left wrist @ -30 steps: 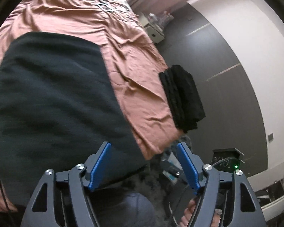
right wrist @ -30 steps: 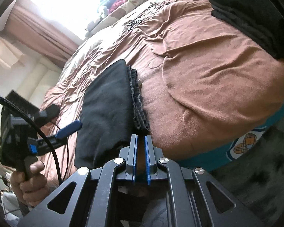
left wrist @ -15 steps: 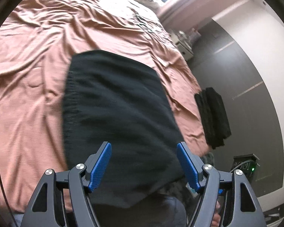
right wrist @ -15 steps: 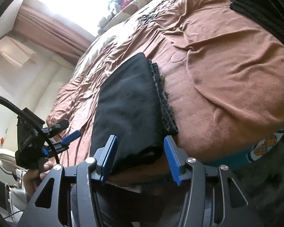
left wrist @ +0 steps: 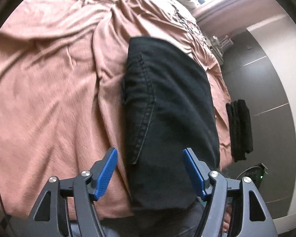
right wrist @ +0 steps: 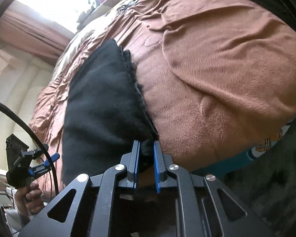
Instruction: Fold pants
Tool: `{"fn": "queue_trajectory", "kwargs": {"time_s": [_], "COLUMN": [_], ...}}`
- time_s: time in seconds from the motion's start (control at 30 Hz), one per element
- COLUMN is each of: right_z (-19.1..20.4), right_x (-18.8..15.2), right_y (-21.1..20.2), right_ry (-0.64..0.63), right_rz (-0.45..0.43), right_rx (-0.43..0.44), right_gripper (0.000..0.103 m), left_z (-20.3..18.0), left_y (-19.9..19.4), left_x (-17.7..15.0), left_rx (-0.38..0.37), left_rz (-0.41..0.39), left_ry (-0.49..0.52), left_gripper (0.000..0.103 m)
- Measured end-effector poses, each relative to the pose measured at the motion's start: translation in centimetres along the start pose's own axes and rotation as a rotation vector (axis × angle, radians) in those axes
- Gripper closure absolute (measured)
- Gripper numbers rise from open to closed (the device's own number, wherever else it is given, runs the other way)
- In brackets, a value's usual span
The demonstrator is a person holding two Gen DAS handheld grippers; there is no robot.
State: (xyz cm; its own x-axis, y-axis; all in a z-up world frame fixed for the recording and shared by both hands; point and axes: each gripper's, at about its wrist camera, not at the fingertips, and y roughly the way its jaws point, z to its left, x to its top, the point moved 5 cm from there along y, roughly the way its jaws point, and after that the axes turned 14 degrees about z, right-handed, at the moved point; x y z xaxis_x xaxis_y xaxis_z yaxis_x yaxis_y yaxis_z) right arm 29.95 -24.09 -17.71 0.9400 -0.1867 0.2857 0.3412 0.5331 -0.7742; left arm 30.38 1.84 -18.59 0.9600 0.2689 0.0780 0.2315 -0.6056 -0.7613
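Our right gripper, low centre, pinches the pants corner to drag them; left gripper gapes wide, empty, above them.

Left gripper: dark grey linkage arms, silver round screws, blue ribbed finger pads.
Right gripper: black frame, triangular cut-outs, thin blue pads.
Left hand: bare skin.
Cable: black, curved.

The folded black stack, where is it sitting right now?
In the left wrist view, the folded black stack sits at the bed's right edge, right of the black pants.
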Motion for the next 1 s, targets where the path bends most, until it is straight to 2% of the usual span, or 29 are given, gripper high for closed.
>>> {"fn": "queue_trajectory", "kwargs": {"time_s": [0.07,0.1,0.17,0.23,0.27,0.3,0.43,0.5,0.57,0.63,0.7,0.8,1.0], "right_z": [0.3,0.5,0.8,1.1,1.3,1.3,1.5,1.1,0.8,0.4,-0.6,-2.0,-0.7], "right_x": [-0.1,0.0,0.2,0.6,0.9,1.2,2.2,2.7,3.2,3.9,4.3,4.5,3.8], "right_y": [-0.5,-1.0,-2.2,-3.1,-3.4,-3.5,-2.7,-1.5,0.1,1.3,2.6,3.7,3.6], "right_ry": [-0.007,-0.013,-0.039,-0.065,-0.073,-0.081,-0.107,-0.102,-0.099,-0.083,-0.019,0.093,0.077], "right_rz": [0.005,-0.001,-0.035,-0.06,-0.07,-0.082,-0.079,-0.051,-0.021,0.008,0.03,0.049,0.061], "right_rx": [0.004,0.017,0.027,0.023,0.027,0.029,0.069,0.076,0.074,0.076,0.148,0.256,0.232], "right_gripper": [0.092,0.089,0.087,0.076,0.062,0.056,0.056,0.056,0.056,0.064,0.066,0.067,0.07], "left_z": [0.1,0.1,0.1,0.2,0.2,0.4,1.1,1.2,0.9,0.6,0.5,-0.4,-1.1], "left_y": [0.7,0.9,1.4,1.7,1.8,2.0,3.3,3.9,3.9,3.7,3.5,2.7,0.0], "left_x": [0.0,0.0,0.2,0.3,0.4,0.5,0.5,0.5,0.4,0.2,0.1,0.0,-0.1], "left_rx": [-0.015,-0.019,-0.038,-0.036,-0.038,-0.045,-0.044,-0.064,-0.059,-0.045,-0.026,-0.015,0.004], "left_rz": [0.016,0.019,0.025,0.025,0.023,0.023,0.047,0.058,0.049,0.042,0.037,0.015,-0.02], "left_ry": [-0.004,-0.004,-0.007,-0.015,-0.018,-0.024,-0.038,-0.044,-0.034,-0.03,-0.029,-0.019,0.014], "left_gripper": [0.037,0.038,0.04,0.04,0.04,0.04,0.042,0.049,0.052,0.055,0.065,0.075,0.078]}}
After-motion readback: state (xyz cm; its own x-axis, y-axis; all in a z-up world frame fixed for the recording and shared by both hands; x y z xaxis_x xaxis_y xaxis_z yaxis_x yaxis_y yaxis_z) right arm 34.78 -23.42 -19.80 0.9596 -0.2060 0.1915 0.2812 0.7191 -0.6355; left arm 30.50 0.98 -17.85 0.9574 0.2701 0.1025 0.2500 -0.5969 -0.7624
